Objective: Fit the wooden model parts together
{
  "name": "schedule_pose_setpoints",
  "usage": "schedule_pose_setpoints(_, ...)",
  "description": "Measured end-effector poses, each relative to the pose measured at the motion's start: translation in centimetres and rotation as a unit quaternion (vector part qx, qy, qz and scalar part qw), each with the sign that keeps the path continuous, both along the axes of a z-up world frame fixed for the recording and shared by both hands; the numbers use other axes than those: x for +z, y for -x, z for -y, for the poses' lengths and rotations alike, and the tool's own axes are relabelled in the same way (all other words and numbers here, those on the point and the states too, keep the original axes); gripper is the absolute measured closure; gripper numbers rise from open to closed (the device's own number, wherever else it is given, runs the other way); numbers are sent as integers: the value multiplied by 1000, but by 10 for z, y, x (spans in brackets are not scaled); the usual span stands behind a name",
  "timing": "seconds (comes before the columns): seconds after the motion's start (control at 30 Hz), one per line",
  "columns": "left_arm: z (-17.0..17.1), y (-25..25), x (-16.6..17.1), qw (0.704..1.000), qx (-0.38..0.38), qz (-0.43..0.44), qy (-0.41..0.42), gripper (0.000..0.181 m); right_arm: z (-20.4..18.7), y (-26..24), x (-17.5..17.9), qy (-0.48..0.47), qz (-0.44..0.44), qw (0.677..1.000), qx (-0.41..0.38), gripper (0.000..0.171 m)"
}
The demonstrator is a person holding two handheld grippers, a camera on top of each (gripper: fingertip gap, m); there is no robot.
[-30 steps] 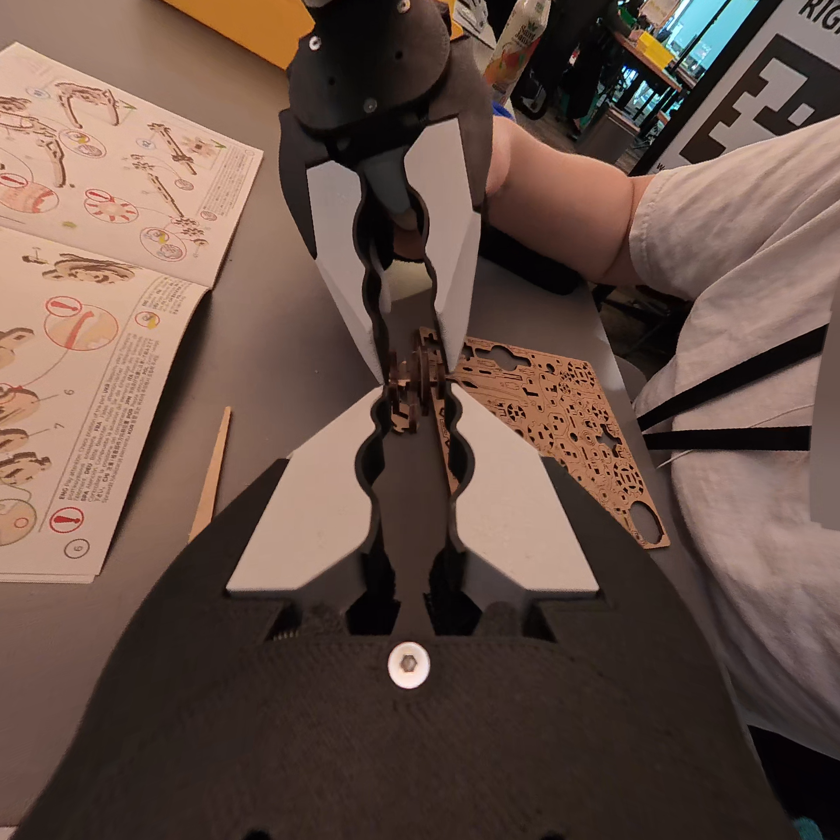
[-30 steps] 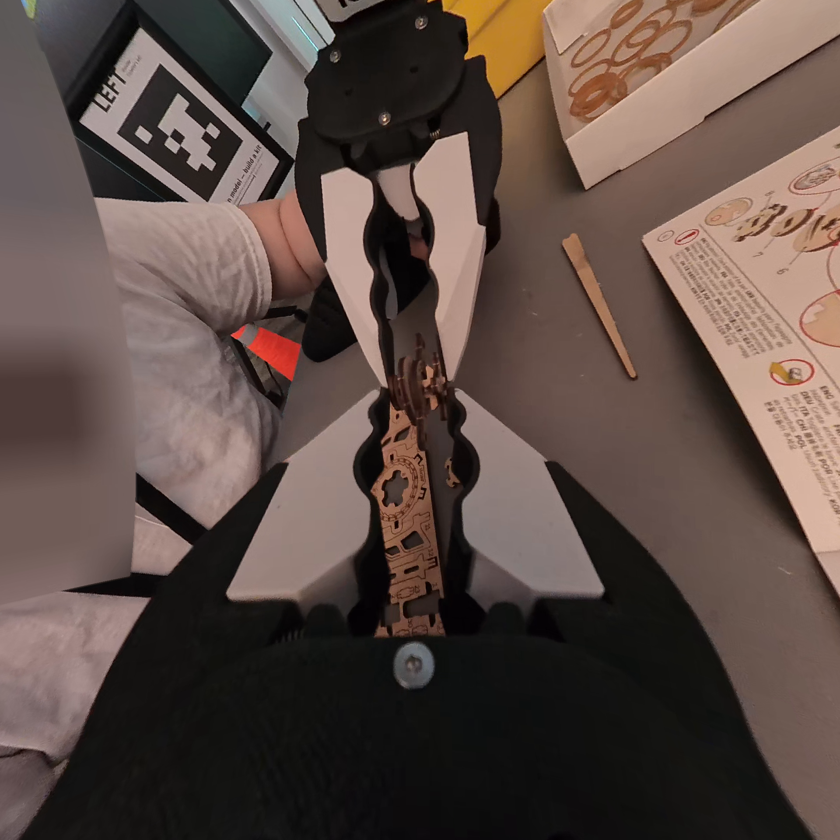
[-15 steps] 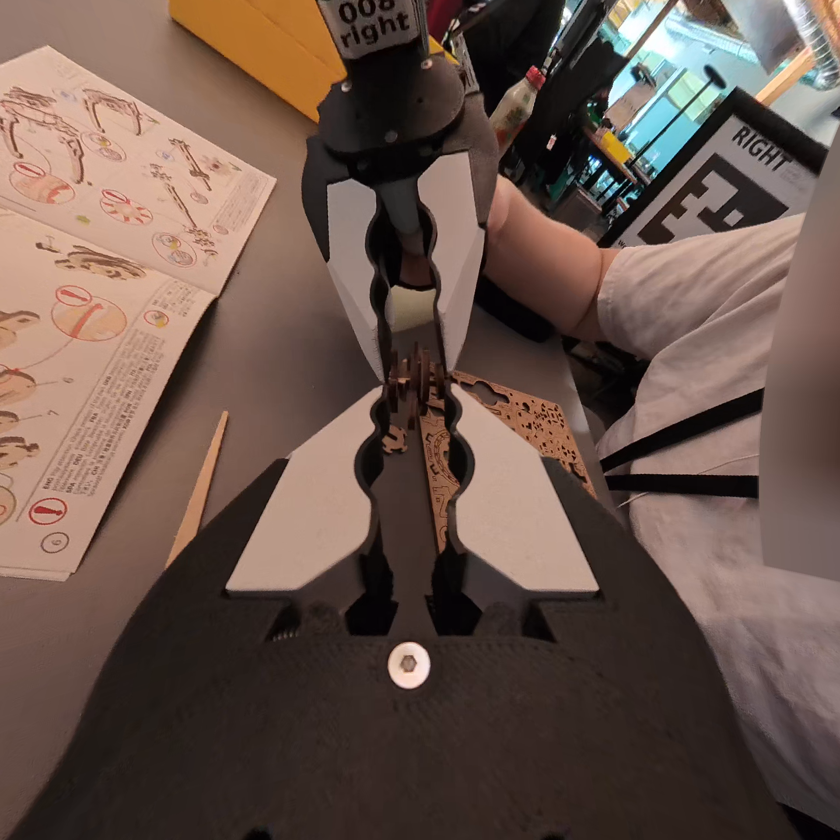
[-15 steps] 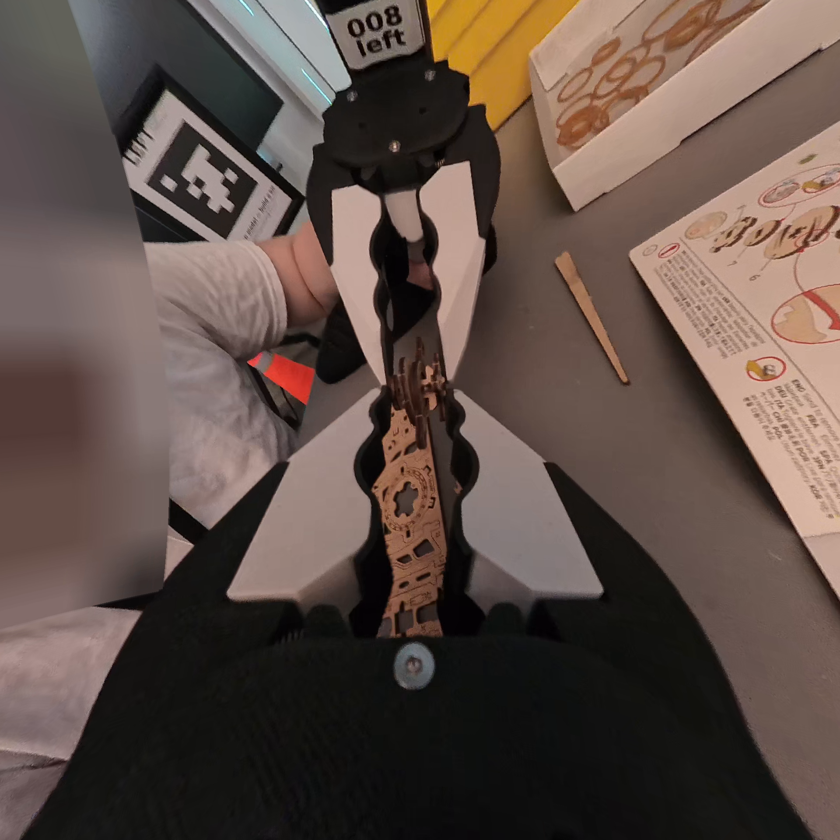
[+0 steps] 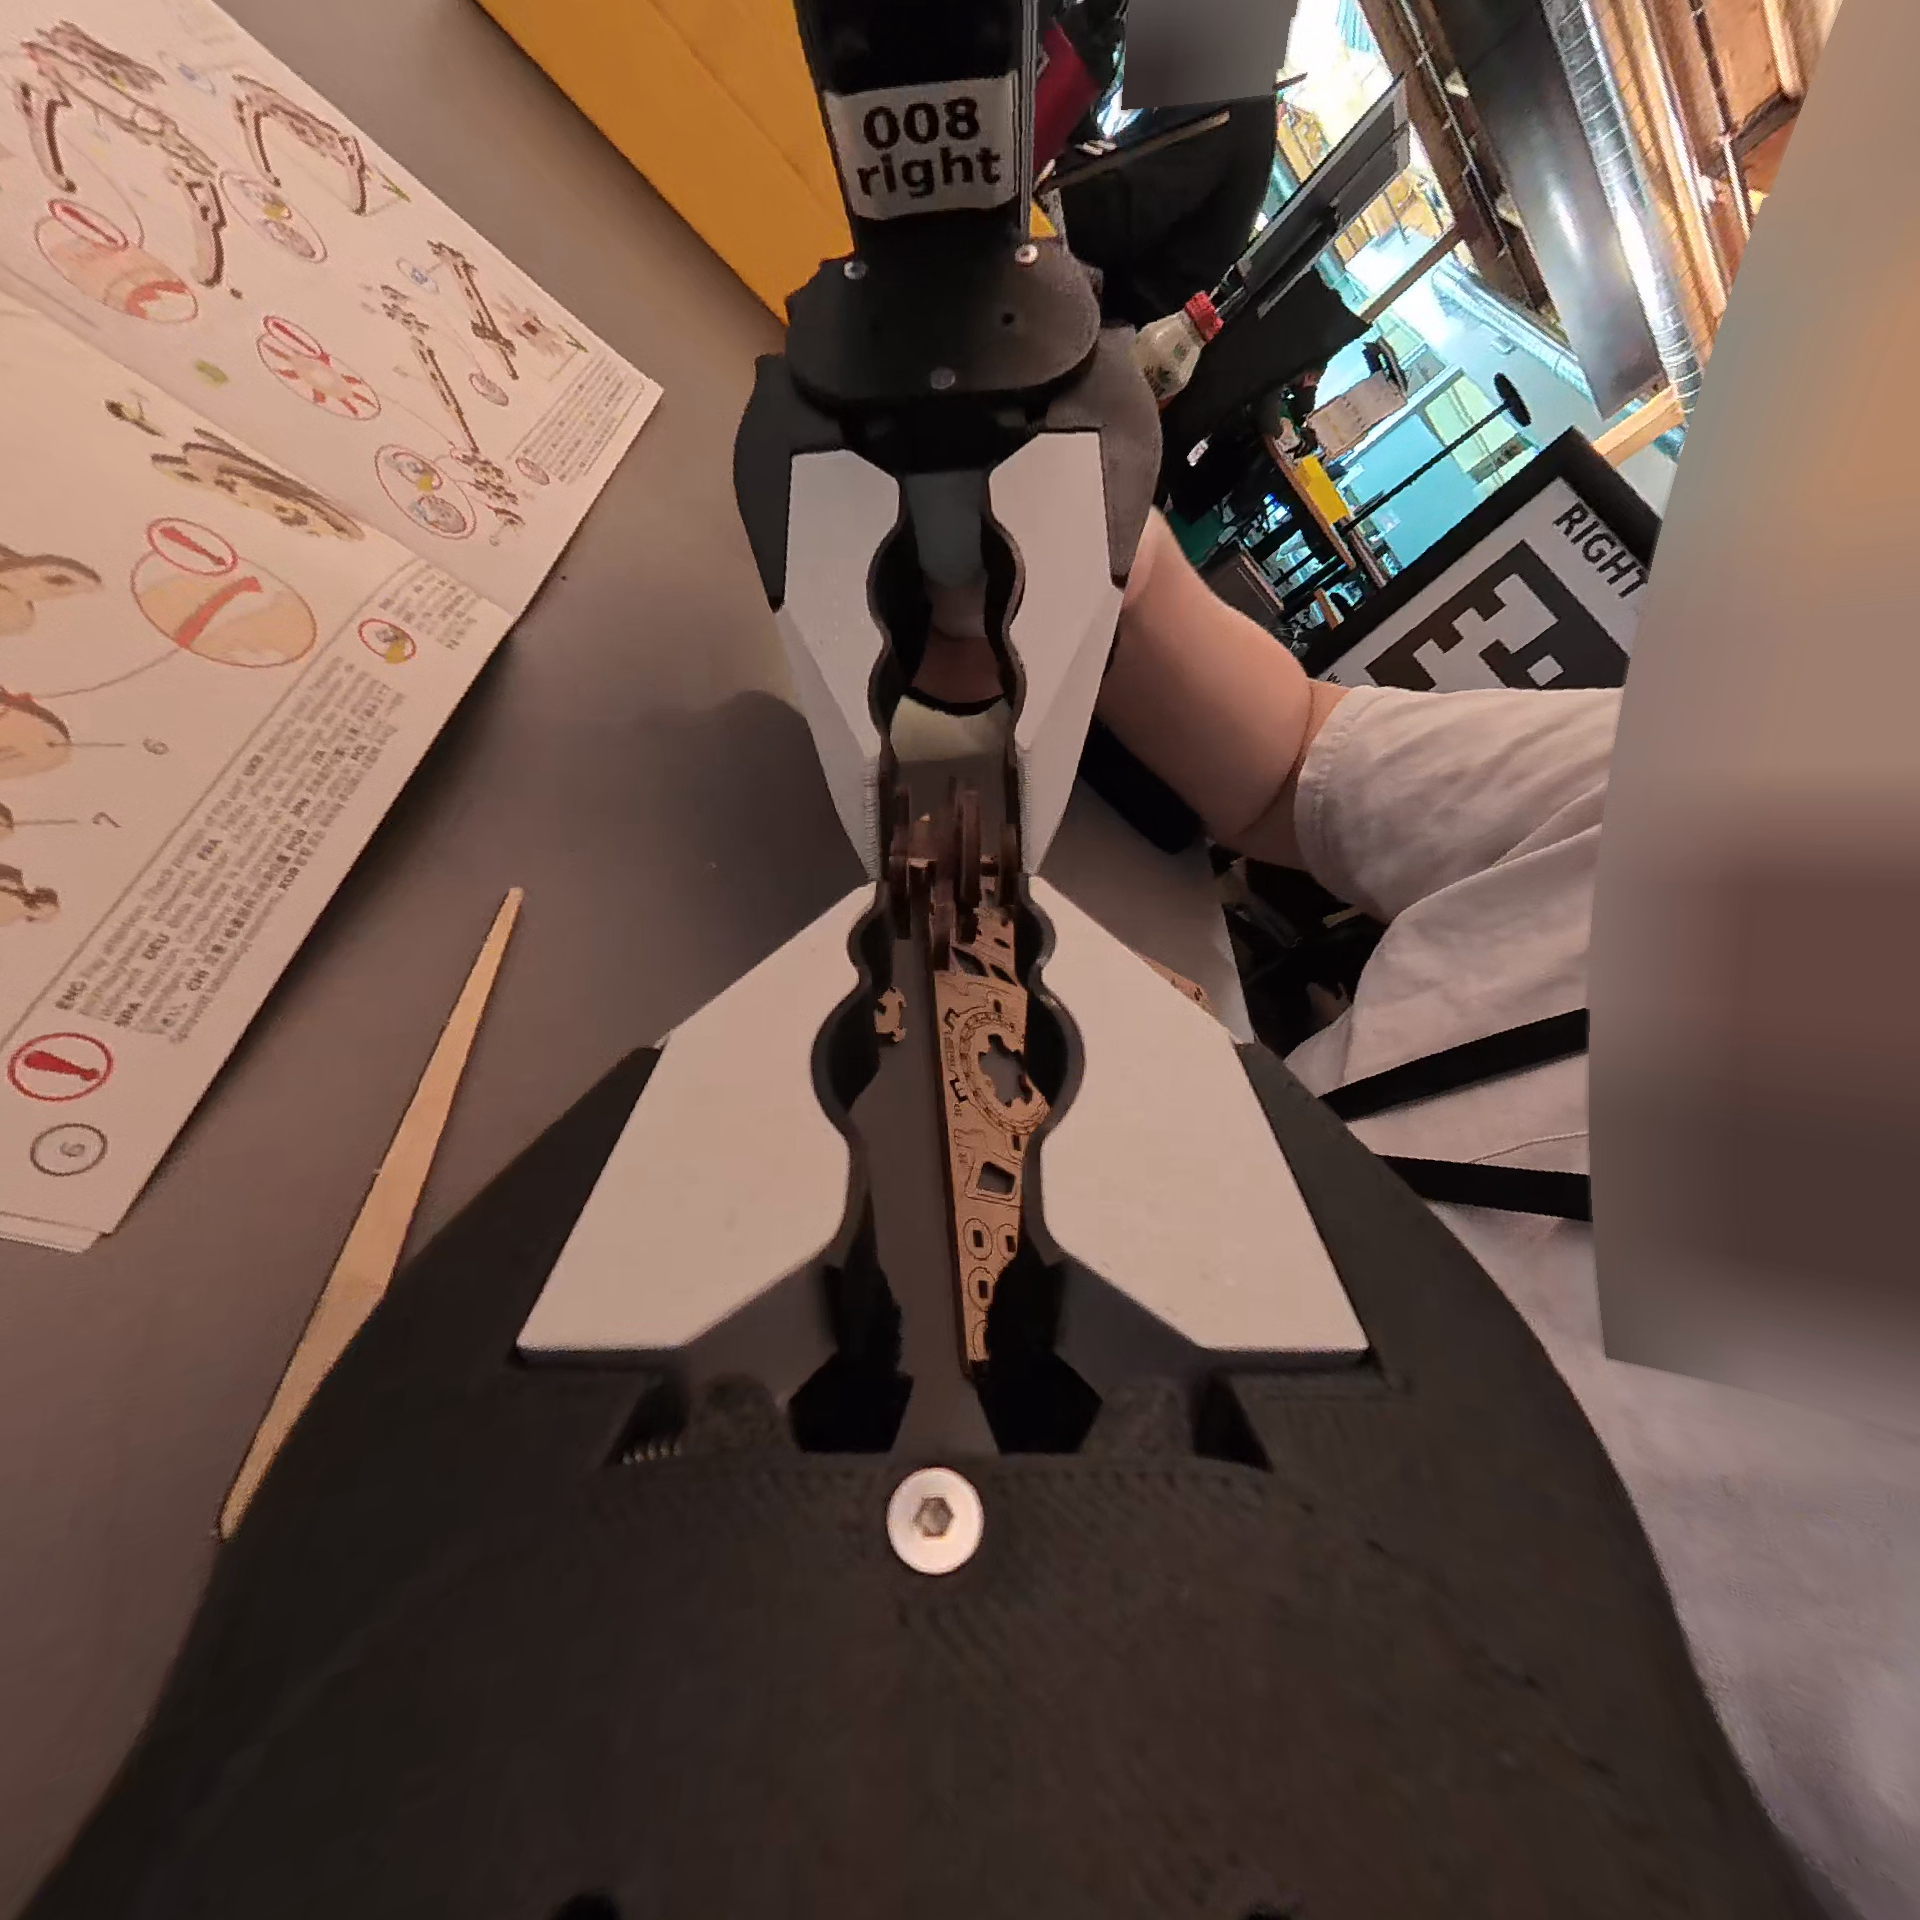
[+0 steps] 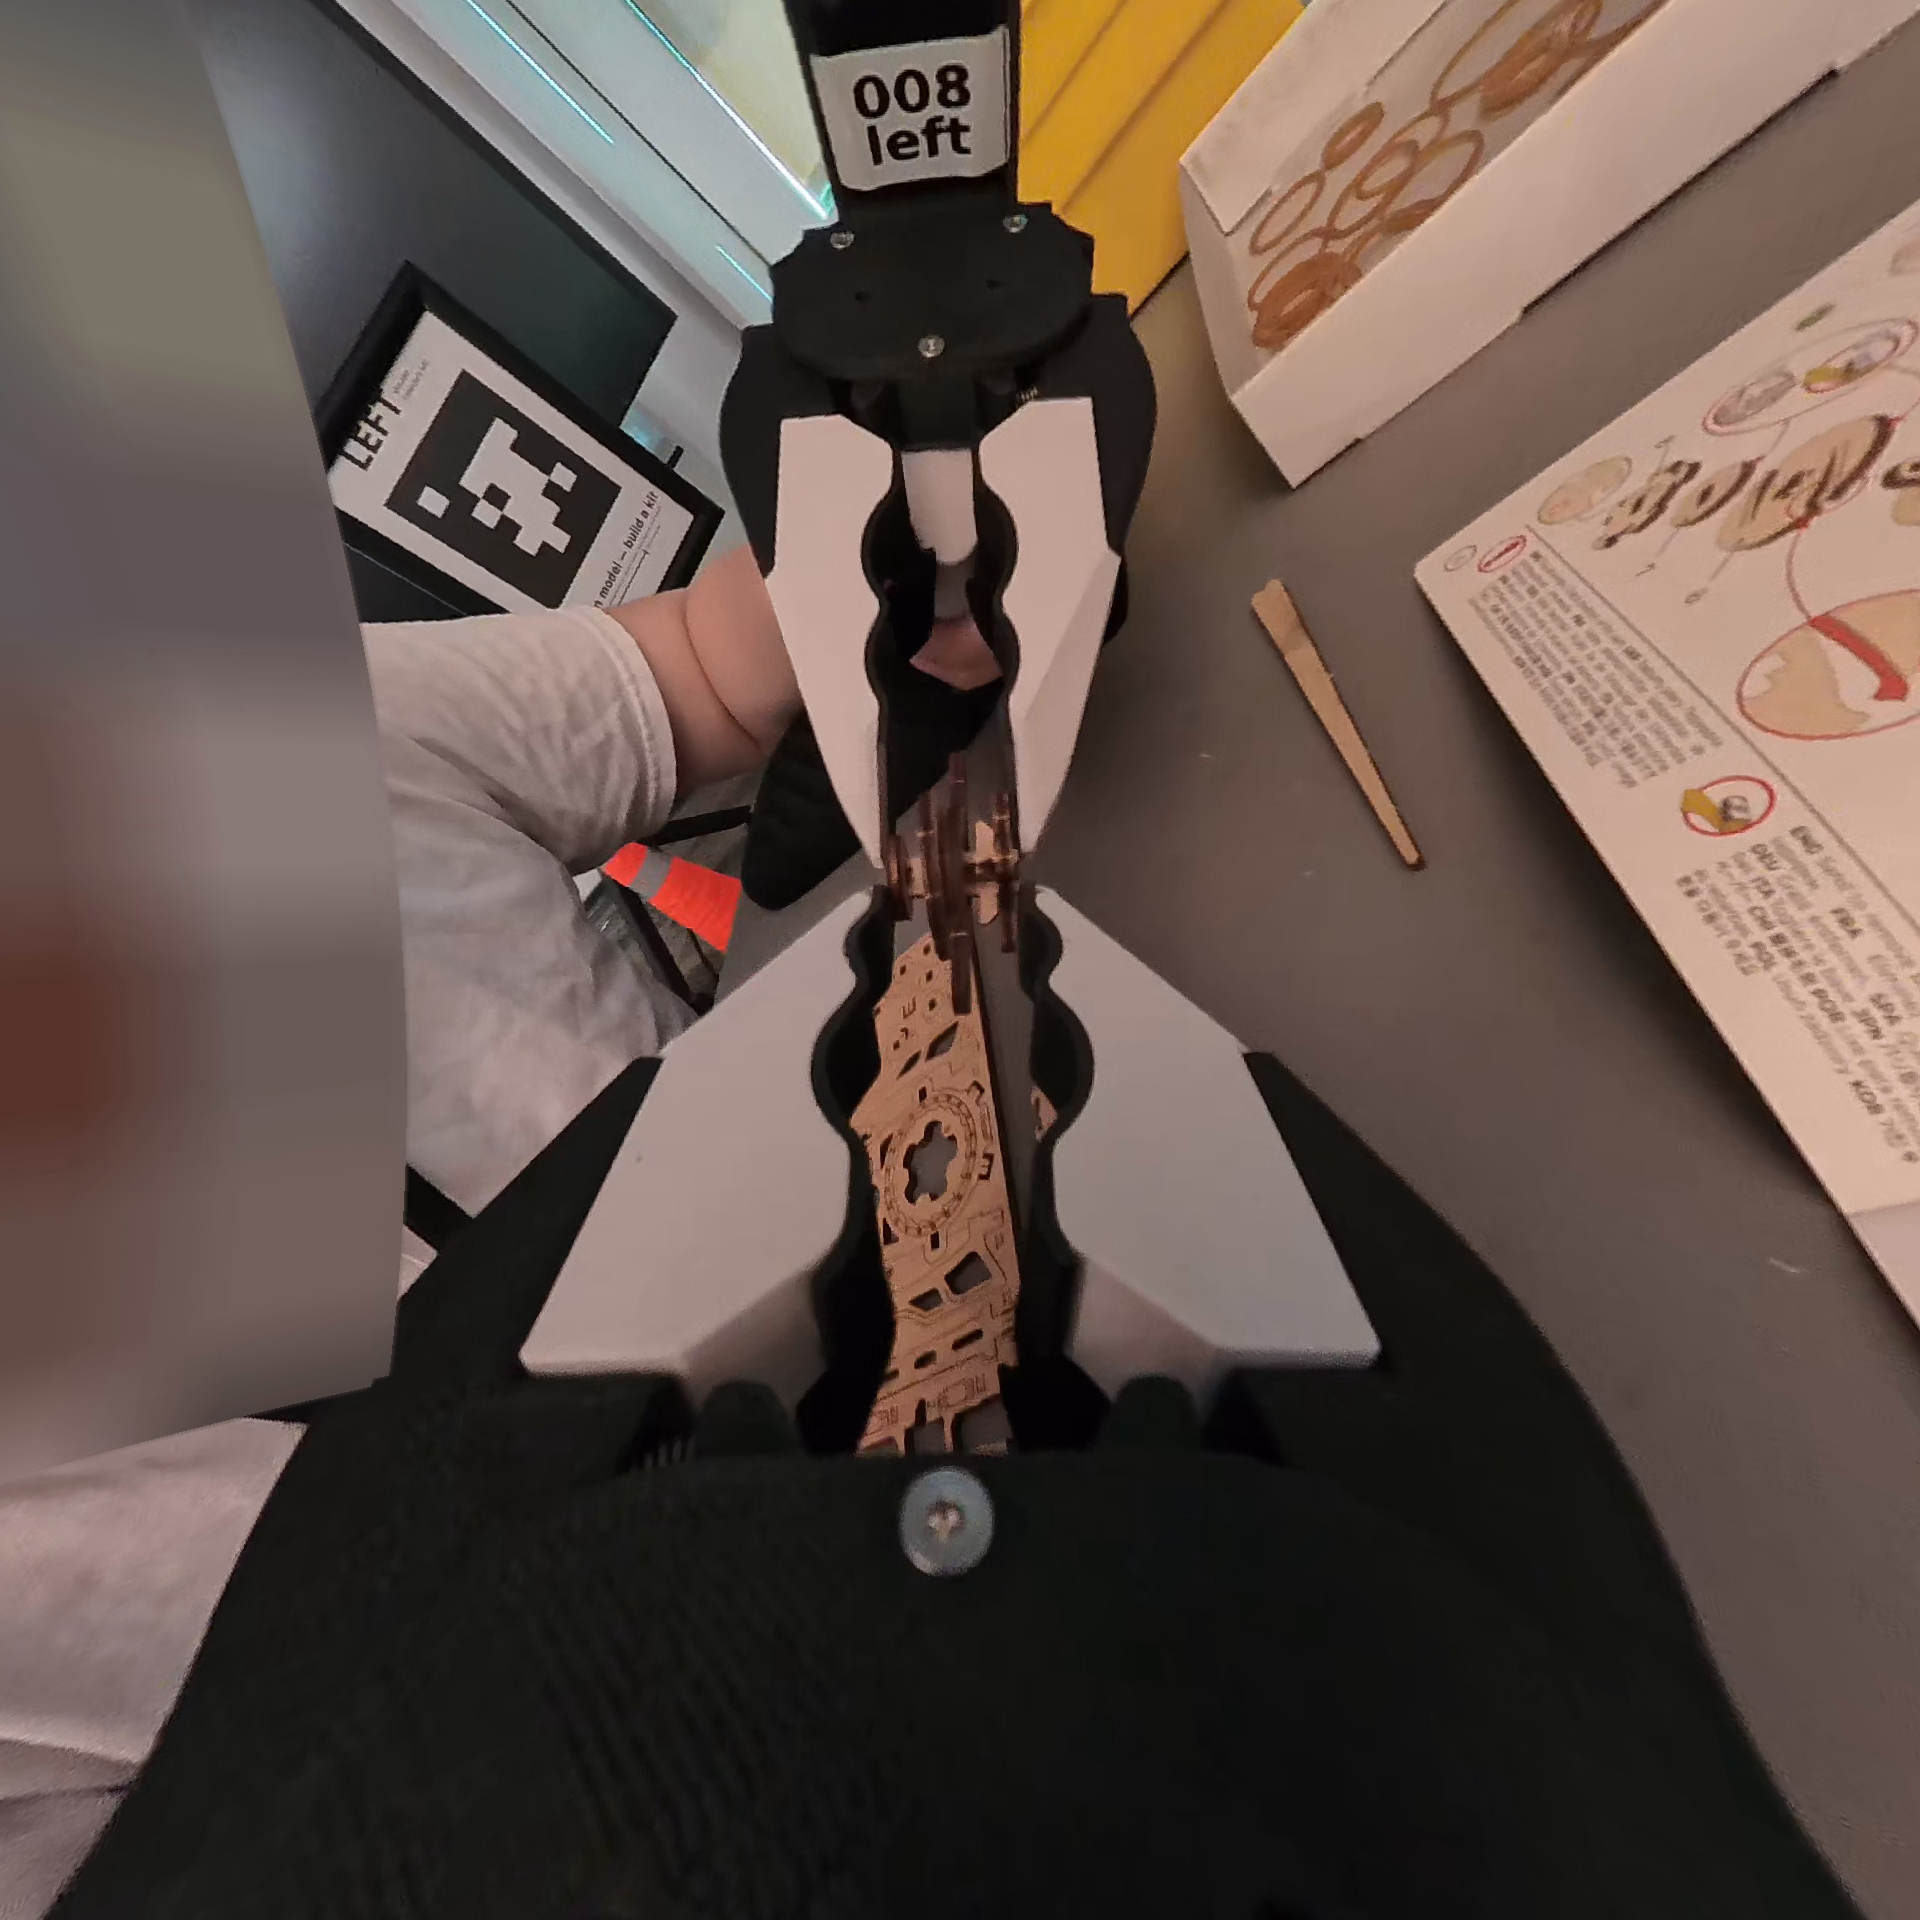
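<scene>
A small wooden gear assembly point(image 5: 948, 864), several dark-edged discs on a short axle, hangs above the table between both grippers. My left gripper point(image 5: 951, 906) reaches up from the bottom of the left wrist view and is shut on its near side. My right gripper point(image 5: 951, 821) comes down from the top, tip to tip with it, and is shut on the far side. The right wrist view shows the same hold mirrored: assembly point(image 6: 951, 868), right gripper point(image 6: 951, 914), left gripper point(image 6: 951, 826). A laser-cut wooden parts sheet point(image 6: 935, 1153) lies on the table below and shows through the finger gaps.
An open instruction booklet point(image 5: 208, 623) lies to the left, with a thin wooden stick point(image 5: 395, 1174) beside it. A yellow box point(image 5: 707, 135) stands behind. A white box of wooden ring parts point(image 6: 1455, 208) sits at the far right. A person's arm and white shirt point(image 5: 1455, 831) are close by. Only a small space, under 4 cm, lies between the two pairs of fingers. The thin wooden stick point(image 5: 395, 1174) is about 9 cm from both grippers' fingertips. Seen from the right wrist view point(image 6: 1317, 675) as well.
Both grippers have lifted and tilted together with the assembly still pinched between them. The parts sheet, earlier off to the side, now shows directly under the finger gaps.
</scene>
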State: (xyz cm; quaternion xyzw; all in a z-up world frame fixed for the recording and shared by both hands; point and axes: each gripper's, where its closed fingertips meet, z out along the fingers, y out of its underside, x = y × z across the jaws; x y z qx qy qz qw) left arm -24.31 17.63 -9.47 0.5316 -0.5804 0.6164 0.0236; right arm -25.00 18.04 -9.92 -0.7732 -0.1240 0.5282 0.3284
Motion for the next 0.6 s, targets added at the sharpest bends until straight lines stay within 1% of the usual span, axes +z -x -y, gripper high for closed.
schedule_pose_setpoints(0.07,1,0,-5,1000,-3,-10,-1,160,1,0,-5,14,0,1000,6,148)
schedule_pose_setpoints(0.13,0,-1,-9,1000,-1,-18,0,154,1,1,-9,28,-5,1000,6,149)
schedule_pose_setpoints(0.23,-1,0,-10,1000,-1,-19,-1,160,2,4,-13,32,5,999,9,149)
schedule_pose_setpoints(0.37,1,2,-11,1000,-10,-15,-22,160,3,4,-13,24,9,1000,14,148)
schedule_pose_setpoints(0.5,2,1,-6,1000,-10,-11,-5,160,3,3,-7,16,-4,1000,17,148)
schedule_pose_setpoints(0.6,1,0,1,1000,-5,23,-18,160,3,2,-1,-12,3,1000,16,149)
